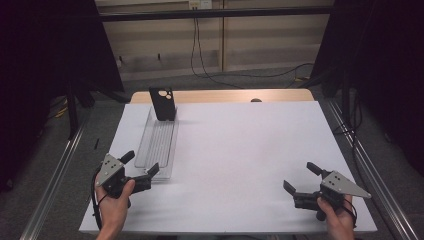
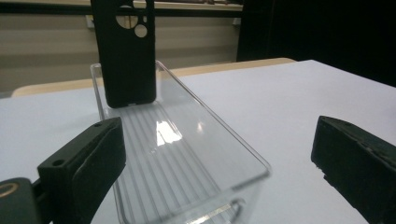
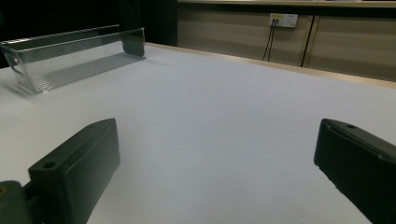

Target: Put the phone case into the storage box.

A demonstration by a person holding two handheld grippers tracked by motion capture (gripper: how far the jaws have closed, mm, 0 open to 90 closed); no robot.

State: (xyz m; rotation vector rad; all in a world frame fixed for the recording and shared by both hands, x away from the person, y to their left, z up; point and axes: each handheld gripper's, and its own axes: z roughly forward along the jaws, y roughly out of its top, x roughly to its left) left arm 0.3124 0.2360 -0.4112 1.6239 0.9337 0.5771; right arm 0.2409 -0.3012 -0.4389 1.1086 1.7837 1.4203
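On the white table (image 1: 240, 150), far left: clear tray (image 1: 159, 142), ribbed floor, long and narrow.
Phone case (image 1: 163, 103): black, upright against the tray's far end.
Your left gripper (image 1: 141, 167): jaws wide, at the tray's near end.
Your right gripper (image 1: 300, 177): jaws wide, well apart, holding nothing.
Room: dark curtains, beige wall, trailing cables.

White-covered table (image 1: 240, 150); clear ribbed tray (image 1: 159, 145) lying at left side, lengthwise.
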